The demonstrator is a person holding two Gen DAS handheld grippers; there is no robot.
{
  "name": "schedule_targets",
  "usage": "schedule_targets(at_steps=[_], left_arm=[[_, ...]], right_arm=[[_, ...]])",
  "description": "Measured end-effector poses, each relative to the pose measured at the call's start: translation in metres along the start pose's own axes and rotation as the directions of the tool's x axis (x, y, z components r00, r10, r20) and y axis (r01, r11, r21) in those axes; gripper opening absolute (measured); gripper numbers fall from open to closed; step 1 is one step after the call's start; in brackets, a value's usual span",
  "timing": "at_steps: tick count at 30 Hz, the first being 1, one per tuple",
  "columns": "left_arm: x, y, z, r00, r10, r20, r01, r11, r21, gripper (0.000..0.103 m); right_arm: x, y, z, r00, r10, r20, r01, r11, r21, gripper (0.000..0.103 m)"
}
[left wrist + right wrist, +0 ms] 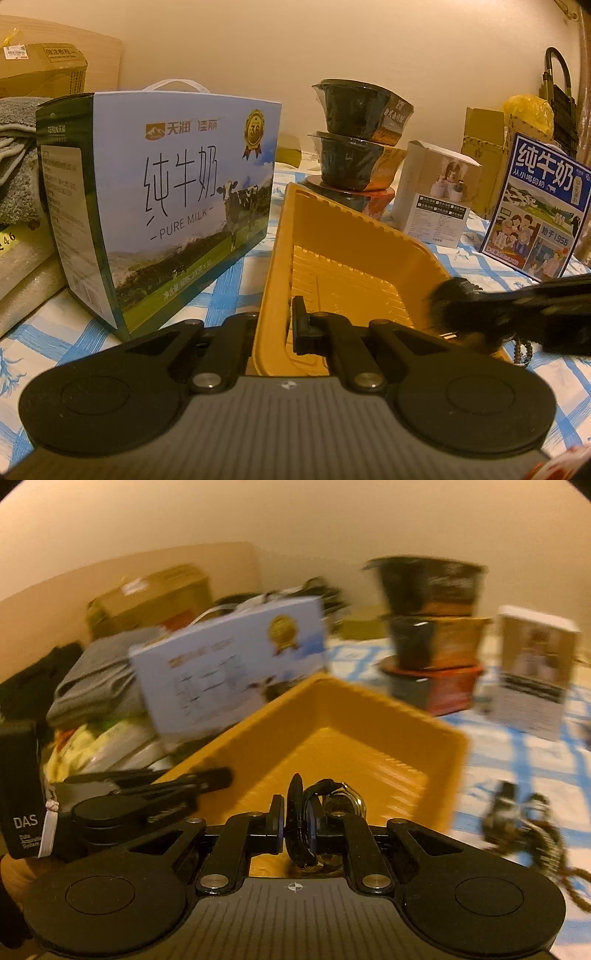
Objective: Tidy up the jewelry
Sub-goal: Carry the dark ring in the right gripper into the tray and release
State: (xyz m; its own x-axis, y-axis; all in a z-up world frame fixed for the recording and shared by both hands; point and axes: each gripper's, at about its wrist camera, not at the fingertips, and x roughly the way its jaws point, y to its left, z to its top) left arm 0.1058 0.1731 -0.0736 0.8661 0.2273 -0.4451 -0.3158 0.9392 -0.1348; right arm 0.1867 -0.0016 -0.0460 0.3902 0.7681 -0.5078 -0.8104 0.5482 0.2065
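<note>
Watch (341, 799), black strap, pinched in right gripper (295, 821) just above the near edge of yellow tray (436, 734). Left gripper (271, 328) clamped on tray's left wall; interior bare. Remaining jewelry heap (524, 823) beside tray on checked cloth (517, 749). Behind: milk carton (177, 192), stacked bowls (354, 136).

Right wrist view blurred; jewelry pile (524, 827) indistinct. Watch (332, 805) partly hidden by fingers (295, 812).

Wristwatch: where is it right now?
In the right wrist view, the wristwatch is clamped in the right gripper, at the near edge of the yellow tray.
</note>
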Motion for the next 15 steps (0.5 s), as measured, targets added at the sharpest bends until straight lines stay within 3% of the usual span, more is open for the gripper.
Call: schedule_targets(at_steps=[7, 15], left_arm=[[0.000, 0.000, 0.000, 1.000, -0.003, 0.001, 0.003, 1.000, 0.002, 0.005], [-0.001, 0.000, -0.001, 1.000, -0.001, -0.002, 0.001, 1.000, -0.002, 0.004]], right_arm=[[0.036, 0.006, -0.002, 0.996, 0.035, -0.085, -0.040, 0.998, -0.053, 0.012], [0.051, -0.004, -0.002, 0.991, 0.062, -0.122, -0.060, 0.998, 0.023, 0.013]])
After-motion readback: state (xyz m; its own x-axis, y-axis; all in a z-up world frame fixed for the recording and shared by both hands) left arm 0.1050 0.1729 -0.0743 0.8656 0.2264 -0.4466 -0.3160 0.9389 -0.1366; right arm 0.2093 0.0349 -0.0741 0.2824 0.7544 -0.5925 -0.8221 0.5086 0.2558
